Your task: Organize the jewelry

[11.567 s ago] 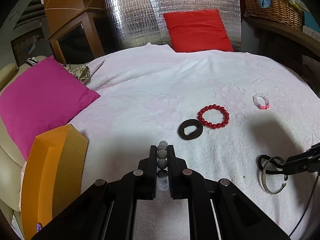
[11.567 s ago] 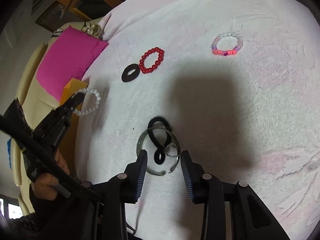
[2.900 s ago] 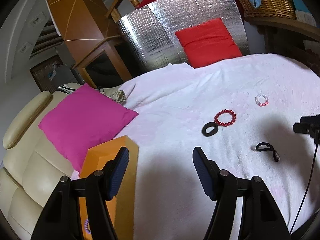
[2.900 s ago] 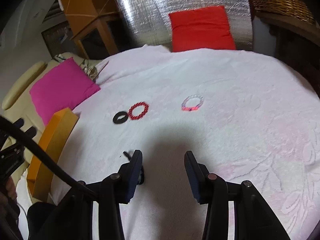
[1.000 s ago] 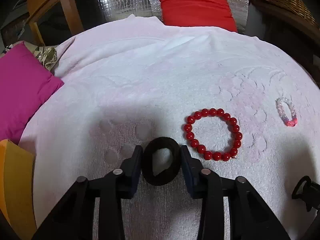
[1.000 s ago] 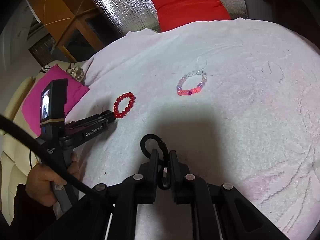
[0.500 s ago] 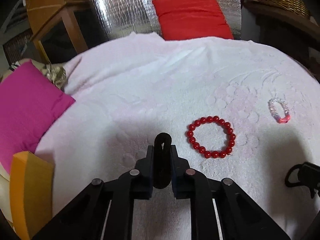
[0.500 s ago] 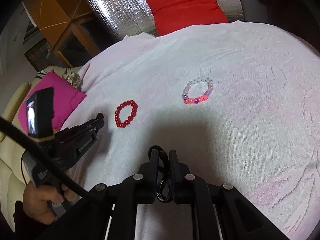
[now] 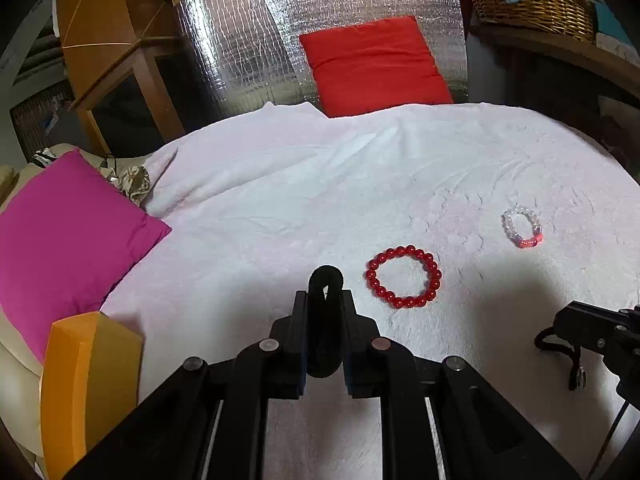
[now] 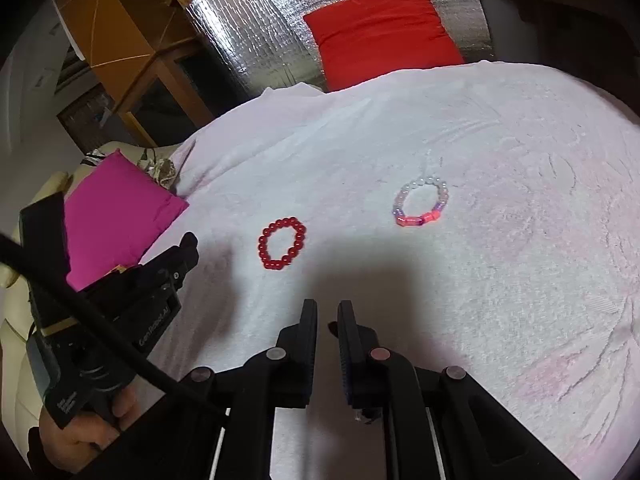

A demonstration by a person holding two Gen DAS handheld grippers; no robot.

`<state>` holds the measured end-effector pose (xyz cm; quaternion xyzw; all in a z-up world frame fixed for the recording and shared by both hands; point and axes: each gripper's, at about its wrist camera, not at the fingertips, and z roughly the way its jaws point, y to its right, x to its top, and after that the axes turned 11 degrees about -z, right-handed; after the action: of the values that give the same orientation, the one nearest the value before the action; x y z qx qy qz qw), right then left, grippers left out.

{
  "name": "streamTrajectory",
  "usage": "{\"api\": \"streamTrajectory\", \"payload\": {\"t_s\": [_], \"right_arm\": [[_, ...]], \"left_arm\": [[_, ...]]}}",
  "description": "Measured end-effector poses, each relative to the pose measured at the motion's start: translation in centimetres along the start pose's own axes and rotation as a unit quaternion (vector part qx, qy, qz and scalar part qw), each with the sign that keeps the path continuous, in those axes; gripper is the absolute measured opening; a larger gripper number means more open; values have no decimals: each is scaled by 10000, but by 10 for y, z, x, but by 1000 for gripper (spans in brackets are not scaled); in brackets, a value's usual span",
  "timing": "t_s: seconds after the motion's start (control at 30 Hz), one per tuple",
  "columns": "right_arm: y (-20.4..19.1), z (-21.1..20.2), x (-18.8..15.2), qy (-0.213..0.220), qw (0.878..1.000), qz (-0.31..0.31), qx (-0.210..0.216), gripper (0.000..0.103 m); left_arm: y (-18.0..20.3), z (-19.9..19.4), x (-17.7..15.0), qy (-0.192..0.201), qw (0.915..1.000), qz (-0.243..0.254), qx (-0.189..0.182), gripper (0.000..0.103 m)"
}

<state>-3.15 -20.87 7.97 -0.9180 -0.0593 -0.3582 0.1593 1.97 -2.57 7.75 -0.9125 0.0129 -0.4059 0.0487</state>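
My left gripper (image 9: 325, 304) is shut on a black hair tie (image 9: 325, 280), held a little above the white blanket (image 9: 320, 184). A red bead bracelet (image 9: 404, 277) lies just to its right, and a clear and pink bead bracelet (image 9: 522, 227) lies further right. My right gripper (image 10: 327, 316) is shut on a thin black cord bracelet (image 9: 560, 346), which hangs below it and is mostly hidden in the right wrist view. There the red bracelet (image 10: 282, 249) and the pink bracelet (image 10: 422, 207) lie ahead. An orange box (image 9: 86, 384) stands at the left.
A magenta cushion (image 9: 68, 240) lies at the left edge of the blanket. A red cushion (image 9: 374, 66) leans on a silver foil panel (image 9: 248, 40) at the back. A wicker basket (image 9: 532, 0) sits on a shelf at the back right. A cream sofa (image 9: 16, 364) is at the left.
My left gripper shut on the black hair tie and raised it off the blanket. My right gripper has lifted the black cord bracelet further up and back.
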Motion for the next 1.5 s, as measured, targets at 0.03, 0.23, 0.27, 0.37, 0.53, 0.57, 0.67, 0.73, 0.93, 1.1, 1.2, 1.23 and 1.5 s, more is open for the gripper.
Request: {"api": "streamTrajectory", "payload": {"t_s": [0.03, 0.23, 0.27, 0.37, 0.53, 0.57, 0.67, 0.73, 0.93, 1.1, 1.2, 1.23, 1.5], "right_arm": [[-2, 0, 0, 6, 10000, -14, 3, 12], [-4, 2, 2, -41, 10000, -48, 1, 12], [-2, 2, 1, -56, 10000, -40, -14, 12], [3, 6, 1, -123, 9999, -47, -36, 12], [14, 15, -2, -345, 9994, 57, 36, 12], [19, 18, -3, -436, 9989, 110, 122, 12], [34, 24, -6, -651, 9965, 372, 375, 12], [44, 26, -9, -767, 9930, 643, 635, 13], [64, 24, -11, -865, 9861, 1113, 883, 13], [70, 23, -10, -893, 9818, 1353, 994, 15], [73, 23, -11, -928, 9798, 1446, 1026, 15], [72, 23, -10, -938, 9795, 1459, 1025, 16], [56, 21, -8, -849, 9870, 1138, 751, 20]], "left_arm": [[-1, -2, 0, 8, 10000, -5, 11, 15], [-9, -6, -2, 42, 9999, -58, 80, 15], [-10, -6, -2, 44, 9999, -60, 95, 15], [-13, -6, -3, 30, 9999, -76, 100, 15], [-15, -6, -3, 7, 9999, -78, 95, 15], [-15, -5, -4, -4, 9999, -70, 97, 15], [-16, -4, -5, -53, 9999, -65, 80, 15], [-16, -5, -6, -76, 9999, -59, 66, 15], [-13, -6, -8, -159, 9998, -75, -87, 15], [-13, -10, -10, -194, 9995, -125, -206, 15], [-14, -11, -11, -233, 9992, -190, -265, 15], [-14, -12, -11, -234, 9992, -196, -274, 15], [-9, -27, -16, -173, 9990, -192, -374, 15]]}}
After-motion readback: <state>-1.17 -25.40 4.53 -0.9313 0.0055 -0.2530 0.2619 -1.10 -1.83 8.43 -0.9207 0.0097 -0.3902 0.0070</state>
